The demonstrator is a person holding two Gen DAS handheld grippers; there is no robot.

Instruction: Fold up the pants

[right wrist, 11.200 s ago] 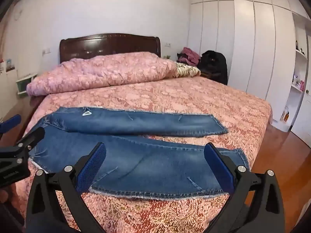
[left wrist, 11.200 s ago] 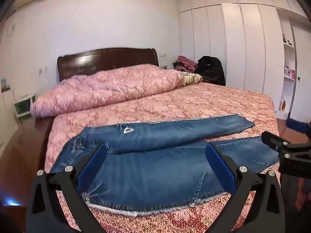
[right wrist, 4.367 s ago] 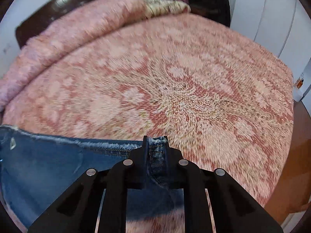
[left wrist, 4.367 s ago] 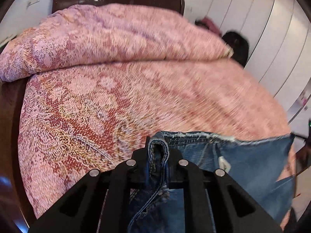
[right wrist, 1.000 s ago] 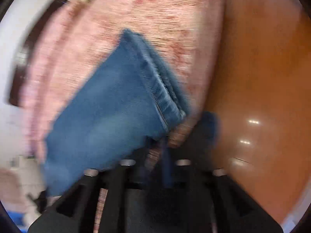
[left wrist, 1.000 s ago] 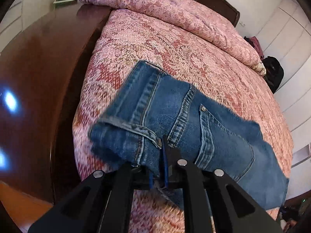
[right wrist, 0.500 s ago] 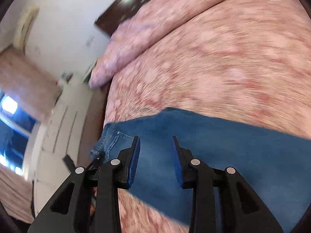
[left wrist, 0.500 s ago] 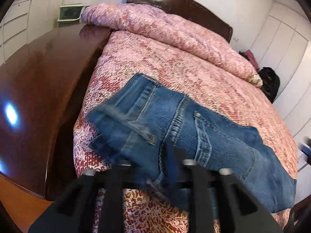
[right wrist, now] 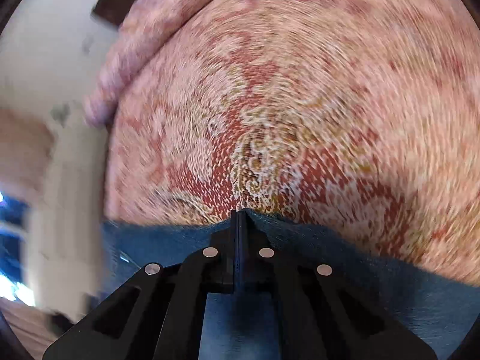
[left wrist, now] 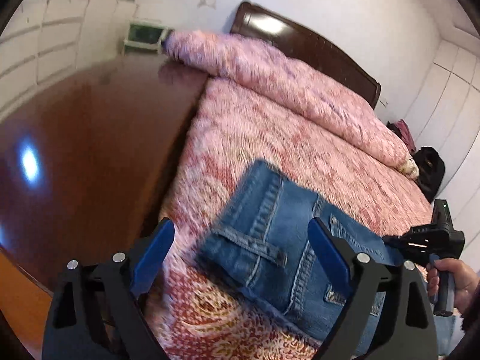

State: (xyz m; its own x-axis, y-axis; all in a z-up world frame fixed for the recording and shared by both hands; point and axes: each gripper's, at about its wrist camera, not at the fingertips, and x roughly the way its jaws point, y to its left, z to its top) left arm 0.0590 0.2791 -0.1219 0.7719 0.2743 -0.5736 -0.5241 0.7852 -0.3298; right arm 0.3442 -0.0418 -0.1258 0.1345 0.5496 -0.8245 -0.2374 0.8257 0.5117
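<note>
The blue jeans (left wrist: pixel 279 240) lie folded lengthwise on the pink patterned bedspread (left wrist: pixel 300 150), waistband end near the bed's left edge. My left gripper (left wrist: pixel 240 252) is open, its blue pads (left wrist: pixel 153 249) spread either side of the waistband and holding nothing. My right gripper (right wrist: pixel 238 213) is shut on the far edge of the jeans (right wrist: pixel 330 246), pinching the denim between its jaws; the view is blurred. The right gripper's body also shows in the left wrist view (left wrist: pixel 432 237), held in a hand.
A rolled pink duvet (left wrist: pixel 285 78) lies along the dark wooden headboard (left wrist: pixel 300 39). A dark wooden surface (left wrist: pixel 90 138) runs beside the bed's left edge. White wardrobes (left wrist: pixel 444 96) and a black bag (left wrist: pixel 429 165) are at the far right.
My left gripper has let go of the waistband and opened wide, backing off. My right gripper has shut on the upper edge of the jeans.
</note>
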